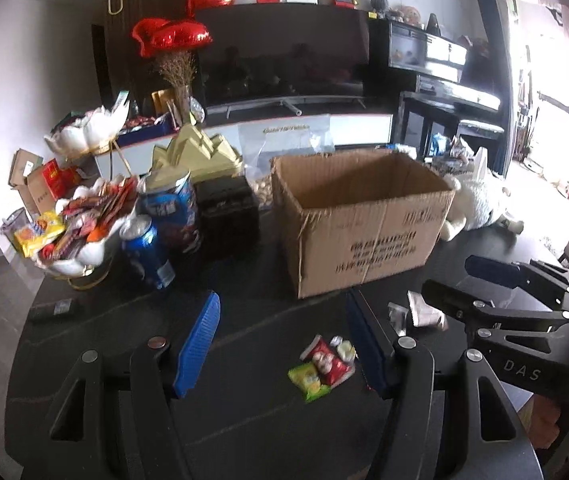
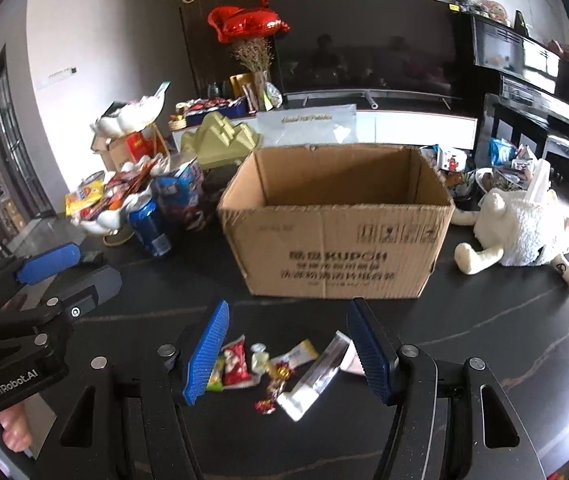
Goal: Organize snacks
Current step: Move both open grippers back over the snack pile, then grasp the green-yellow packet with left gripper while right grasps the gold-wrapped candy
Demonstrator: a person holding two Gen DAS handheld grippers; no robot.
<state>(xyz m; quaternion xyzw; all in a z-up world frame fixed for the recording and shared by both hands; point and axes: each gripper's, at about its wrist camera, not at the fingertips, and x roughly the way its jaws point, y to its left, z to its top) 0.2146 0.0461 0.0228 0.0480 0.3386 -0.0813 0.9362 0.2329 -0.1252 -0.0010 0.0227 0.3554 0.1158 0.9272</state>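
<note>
An open cardboard box (image 1: pixel 364 216) (image 2: pixel 336 240) stands on the dark table, and the part of its inside that shows is bare. In front of it lie loose snacks: a red packet (image 1: pixel 330 364) (image 2: pixel 236 364), a green packet (image 1: pixel 308 380), a long silver packet (image 2: pixel 316 376), a yellow-white packet (image 2: pixel 298 354) and small wrapped candies (image 2: pixel 266 404). My left gripper (image 1: pixel 284 344) (image 2: pixel 84 268) hovers open above the red and green packets. My right gripper (image 2: pixel 288 350) (image 1: pixel 450 278) hovers open above the pile, touching nothing. A white wrapper (image 1: pixel 424 312) lies beside its fingers.
Left of the box stand a blue can (image 1: pixel 146 252), a blue snack bag (image 1: pixel 176 208), a black box (image 1: pixel 226 216) and a white tiered stand full of snacks (image 1: pixel 84 224). A plush sheep (image 2: pixel 524 228) lies to the right. Behind are a TV (image 2: pixel 364 48) and red balloons.
</note>
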